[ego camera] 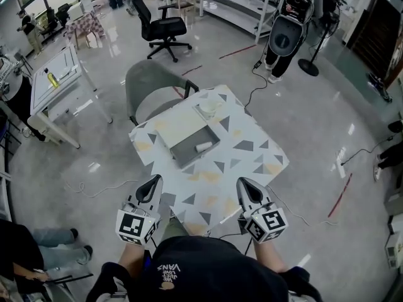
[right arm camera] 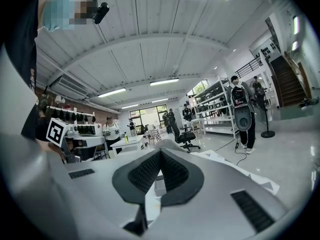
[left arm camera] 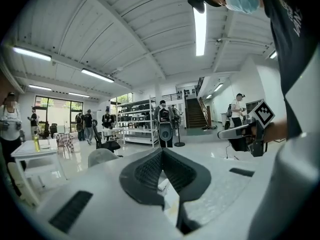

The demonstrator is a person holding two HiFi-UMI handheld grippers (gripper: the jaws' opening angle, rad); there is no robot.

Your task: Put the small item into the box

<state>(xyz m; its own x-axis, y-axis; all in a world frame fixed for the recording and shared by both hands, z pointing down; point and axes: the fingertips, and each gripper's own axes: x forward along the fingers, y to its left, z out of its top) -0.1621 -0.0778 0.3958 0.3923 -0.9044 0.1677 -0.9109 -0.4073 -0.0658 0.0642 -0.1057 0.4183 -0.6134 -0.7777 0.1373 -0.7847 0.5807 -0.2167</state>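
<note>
One small item (ego camera: 203, 146) in one box (ego camera: 184, 150), far beyond my left gripper (ego camera: 155, 183) and right gripper (ego camera: 245, 185), both jaws closed, empty

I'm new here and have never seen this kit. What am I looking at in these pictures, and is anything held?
There is no robot here. A person holds a tool in each hand: the left gripper and the right gripper. The head view comes from a camera on the person's head, looking down. The two gripper views come from cameras riding on each gripper, looking along its fingers. On the patterned table sits a grey box with a small white item inside, and a white object lies beyond it. Both grippers are shut and hold nothing.
</note>
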